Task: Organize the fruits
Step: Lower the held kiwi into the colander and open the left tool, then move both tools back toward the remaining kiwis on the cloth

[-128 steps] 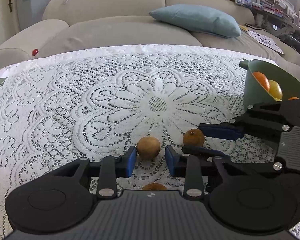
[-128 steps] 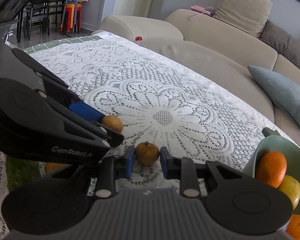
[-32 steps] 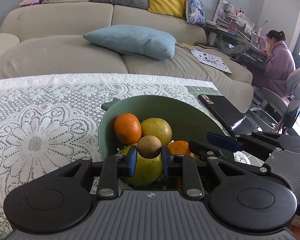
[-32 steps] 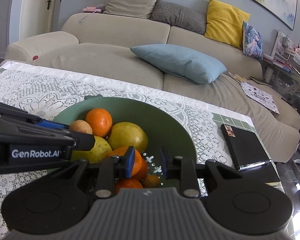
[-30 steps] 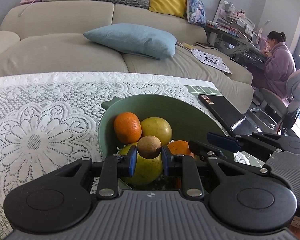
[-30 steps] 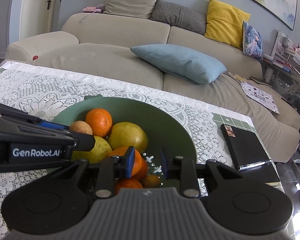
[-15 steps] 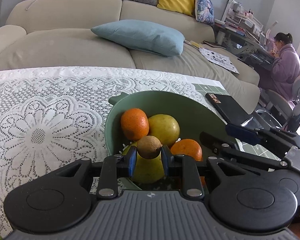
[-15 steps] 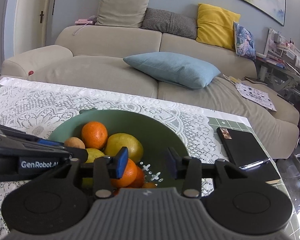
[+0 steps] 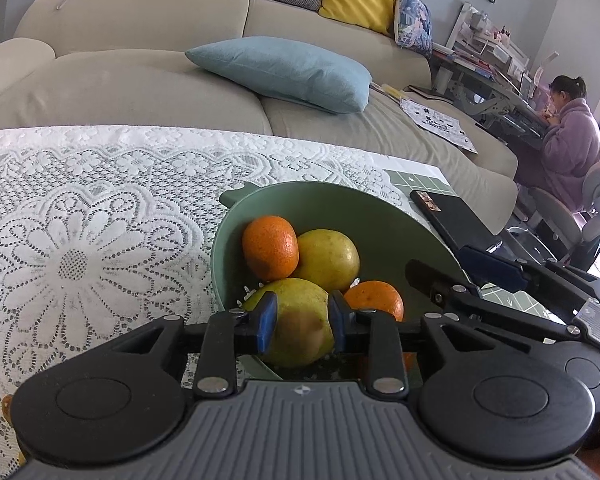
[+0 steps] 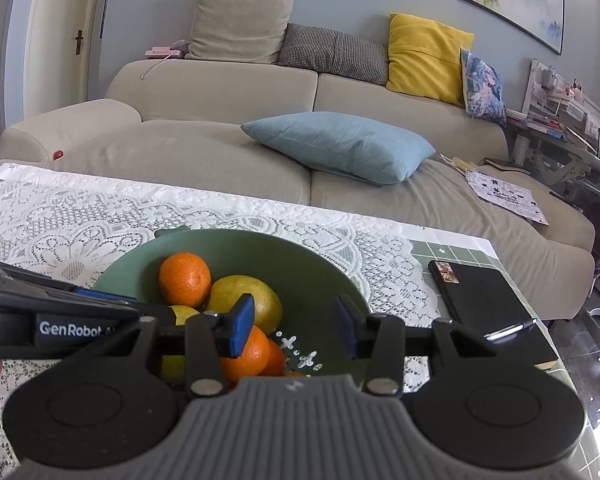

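A green bowl (image 9: pixel 380 216) (image 10: pixel 300 256) stands on the lace tablecloth and holds oranges (image 9: pixel 270 245) (image 10: pixel 185 278), a yellow fruit (image 9: pixel 329 258) (image 10: pixel 256 300) and a larger yellow-green fruit (image 9: pixel 292 300). My left gripper (image 9: pixel 300 322) is open over the bowl's near rim. A blurred small brown fruit (image 9: pixel 302 326) shows between its pads, falling free. My right gripper (image 10: pixel 294 330) is open wide and empty above the bowl, to the right of the left one.
A black notebook (image 10: pixel 484 300) with a pen lies right of the bowl on the green-tiled table end. A beige sofa (image 10: pixel 220 148) with a blue cushion (image 10: pixel 340 146) runs behind the table. A person in purple (image 9: pixel 572 144) sits at a desk far right.
My left gripper has opened and let go of the small brown fruit, which drops into the bowl. My right gripper has opened wider and risen after leaving its fruit in the bowl.
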A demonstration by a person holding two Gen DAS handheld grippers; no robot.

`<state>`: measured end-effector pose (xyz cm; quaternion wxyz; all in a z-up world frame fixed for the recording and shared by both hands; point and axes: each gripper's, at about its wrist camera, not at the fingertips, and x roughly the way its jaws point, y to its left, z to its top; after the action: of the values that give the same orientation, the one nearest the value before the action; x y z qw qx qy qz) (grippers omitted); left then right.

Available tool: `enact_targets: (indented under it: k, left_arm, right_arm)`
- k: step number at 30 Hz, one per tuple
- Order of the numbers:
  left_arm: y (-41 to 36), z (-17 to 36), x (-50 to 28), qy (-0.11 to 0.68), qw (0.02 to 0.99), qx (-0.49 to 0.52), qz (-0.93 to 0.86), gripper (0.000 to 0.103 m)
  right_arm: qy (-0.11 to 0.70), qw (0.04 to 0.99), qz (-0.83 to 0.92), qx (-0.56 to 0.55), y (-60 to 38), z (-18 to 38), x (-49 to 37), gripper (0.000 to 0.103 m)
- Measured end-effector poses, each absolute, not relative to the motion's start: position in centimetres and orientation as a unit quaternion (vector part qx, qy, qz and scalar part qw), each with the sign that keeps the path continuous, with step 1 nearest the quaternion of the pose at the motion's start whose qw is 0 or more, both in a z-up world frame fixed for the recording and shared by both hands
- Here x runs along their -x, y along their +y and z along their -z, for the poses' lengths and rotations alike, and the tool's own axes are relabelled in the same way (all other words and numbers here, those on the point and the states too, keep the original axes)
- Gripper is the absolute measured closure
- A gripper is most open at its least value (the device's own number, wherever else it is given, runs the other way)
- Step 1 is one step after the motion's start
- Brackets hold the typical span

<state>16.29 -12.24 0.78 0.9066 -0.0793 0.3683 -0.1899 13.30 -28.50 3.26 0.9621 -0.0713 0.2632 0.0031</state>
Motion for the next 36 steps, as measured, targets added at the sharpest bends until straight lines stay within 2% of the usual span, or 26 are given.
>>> enact_targets:
  k: [4,6,9,14,18,21,28,36]
  left_arm:
    - [-12.1,-1.0,-16.2,0.364,0.908,0.083,0.191,0.062]
    - [-11.9,-1.2,-16.0,0.360,0.910,0.087,0.188,0.053]
    - [-11.6,-1.4,-15.9,0.359,0.909,0.094,0.187,0.052]
    - [-11.4,-2.2,-15.3,0.347,0.914,0.095,0.188,0.052]
    - [-11.1,-3.2,-14.4,0.326,0.924,0.087,0.181,0.052]
    - [-11.0,-4.2,-13.7,0.311,0.929,0.080,0.186,0.045]
    - [-12.0,-5.9,-11.3,0.268,0.946,0.029,0.182,0.043]
    - [-10.4,-6.9,-10.0,0.266,0.956,-0.002,0.126,0.041]
  right_arm:
    - [0.263,0.962,-0.001,0.071,-28.7,-3.2,-13.5,0.060]
    - [0.260,0.963,0.001,0.069,-28.7,-3.3,-13.4,0.060]
    - [0.254,0.965,0.005,0.067,-28.8,-3.5,-13.2,0.054]
    - [0.243,0.967,0.005,0.068,-28.6,-3.7,-12.9,0.052]
    - [0.229,0.971,0.006,0.069,-28.4,-4.0,-12.5,0.045]
    - [0.220,0.973,-0.001,0.068,-28.1,-4.2,-12.3,0.039]
    - [0.199,0.975,-0.028,0.091,-26.2,-4.4,-11.4,0.036]
    - [0.172,0.980,-0.067,0.075,-25.5,-4.9,-10.3,0.032]
